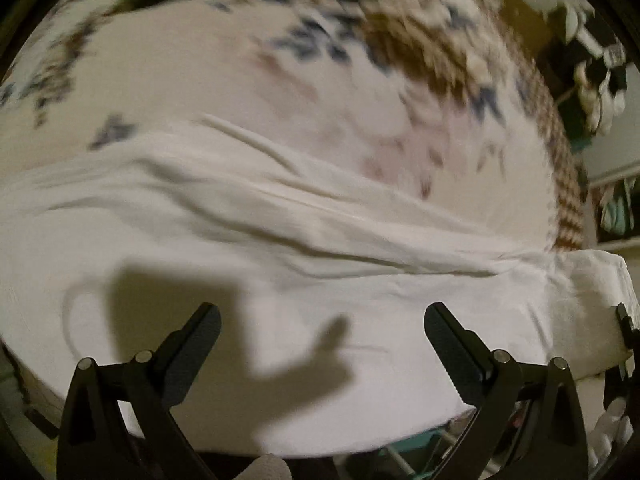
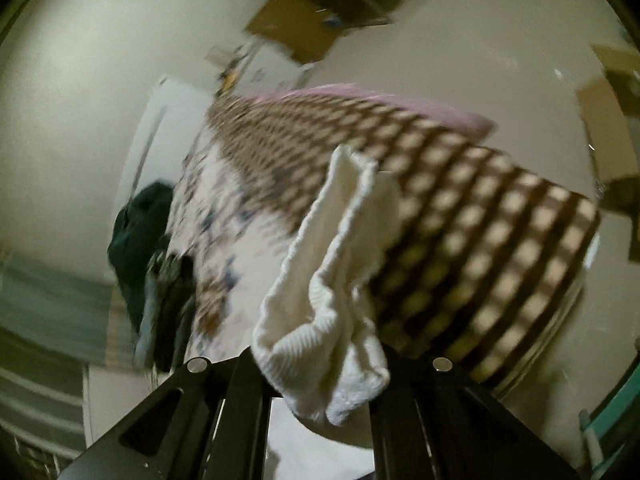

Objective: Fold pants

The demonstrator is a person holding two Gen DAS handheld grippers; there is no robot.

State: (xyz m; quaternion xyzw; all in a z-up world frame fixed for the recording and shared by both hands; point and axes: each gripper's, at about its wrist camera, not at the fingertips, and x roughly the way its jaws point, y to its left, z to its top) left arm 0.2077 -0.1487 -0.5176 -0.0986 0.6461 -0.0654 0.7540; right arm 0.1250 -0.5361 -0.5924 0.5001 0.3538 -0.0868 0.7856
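Clamping a bunched ribbed end of the white pants [image 2: 320, 312], the right gripper [image 2: 320, 380] has its jaws drawn nearly together, and the knit cuff or hem puffs out above them in soft, thick folds. The left gripper [image 1: 322, 344] stands wide, its two black ridged fingers [image 1: 452, 344] spread apart above the cloth with nothing between them; its shadow falls dark on the fabric just beneath. In the left wrist view the pants [image 1: 280, 240] lie stretched across the bed as a long white band, with shallow creases and a raised seam running slantwise along it, and one end lifts off at the far right toward the other tool, so the garment is partly on the bed and partly carried. The step in hand looks like the start of a lengthwise fold: one end is caught and raised, the other side not yet taken. The next move probably calls for the open left gripper to come down on the matching edge or corner and pinch through every layer, so both ends travel together and the fold lands square; a one-sided lift would likely drag the soft cloth askew. Beneath lies a bedspread [image 1: 420, 52] of pale cloth printed with blue and brown motifs, bordered by a brown-and-cream check [image 2: 480, 220], and a dark green garment [image 2: 136, 232] is heaped at the bed's far side. Both pictures are blurred, so fine stitching cannot be told.
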